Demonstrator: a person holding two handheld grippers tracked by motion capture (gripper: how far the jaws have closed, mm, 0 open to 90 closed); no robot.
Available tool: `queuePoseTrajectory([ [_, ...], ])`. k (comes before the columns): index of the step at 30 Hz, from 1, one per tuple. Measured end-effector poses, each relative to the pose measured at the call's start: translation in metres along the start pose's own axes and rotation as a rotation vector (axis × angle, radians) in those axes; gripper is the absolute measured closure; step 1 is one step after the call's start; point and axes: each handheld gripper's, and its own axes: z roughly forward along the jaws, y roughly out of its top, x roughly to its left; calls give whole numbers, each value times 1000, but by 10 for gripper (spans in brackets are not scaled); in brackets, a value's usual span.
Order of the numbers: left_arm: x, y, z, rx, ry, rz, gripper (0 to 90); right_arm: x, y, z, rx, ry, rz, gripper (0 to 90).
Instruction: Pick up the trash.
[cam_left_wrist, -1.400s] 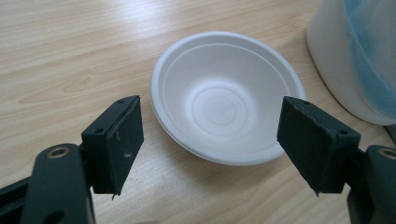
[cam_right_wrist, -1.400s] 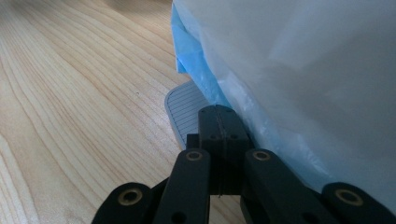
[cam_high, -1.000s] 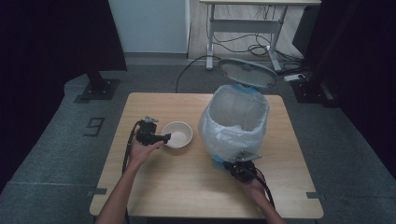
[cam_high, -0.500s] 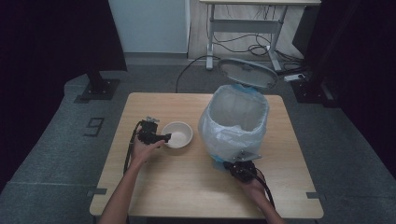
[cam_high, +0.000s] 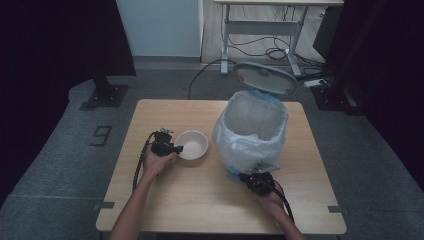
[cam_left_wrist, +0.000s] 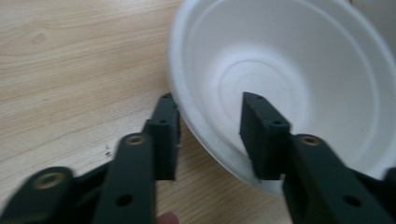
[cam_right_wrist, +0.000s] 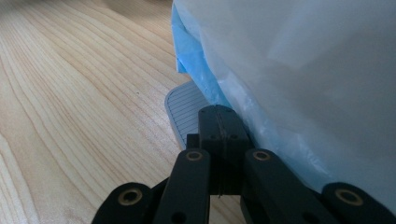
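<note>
Pedal (cam_right_wrist: 184, 114) under right tongs (cam_right_wrist: 218, 114)

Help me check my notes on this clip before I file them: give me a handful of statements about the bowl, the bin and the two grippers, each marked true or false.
1. The left gripper has its jaws either side of the white bowl's rim. True.
2. The bowl holds food. False: its inside is bare.
3. The right gripper has its jaws wide open. False: they are closed together, resting on the bin's pedal.
4. The pedal bin is lined with a pale bag and its lid stands open. True.
5. The bowl sits inside the bin. False: it rests on the wooden table, to the bin's left.
</note>
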Motion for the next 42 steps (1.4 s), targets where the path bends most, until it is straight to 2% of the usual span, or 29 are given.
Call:
queuePoseTrajectory([
  [3, -1, -1, 0, -3, -14, 5, 722, 0, 0, 0, 2, -1, -2, 894],
  [12, -5, -8, -10, -98, -59, 6, 809, 1, 0, 0, 1, -3, -3, 894],
  [15, -5, -9, -14, -112, -62, 16, 821, 1, 0, 0, 2, -2, -3, 894],
  [18, -7, -11, -25, -174, -82, 15, 838, 1, 0, 0, 2, -3, -4, 894],
  [22, -9, -14, -36, -210, -85, 27, 847, 1, 0, 0, 1, -5, -6, 894],
  [25, -9, -19, -43, -239, -104, 25, 847, 1, 0, 0, 0, -7, -6, 894],
  [28, -10, -21, -50, -252, -101, 39, 847, 1, 0, 0, 0, -8, -6, 894],
  [42, -16, -27, -84, -327, -120, 49, 848, 2, 0, 0, 3, -11, -13, 894],
])
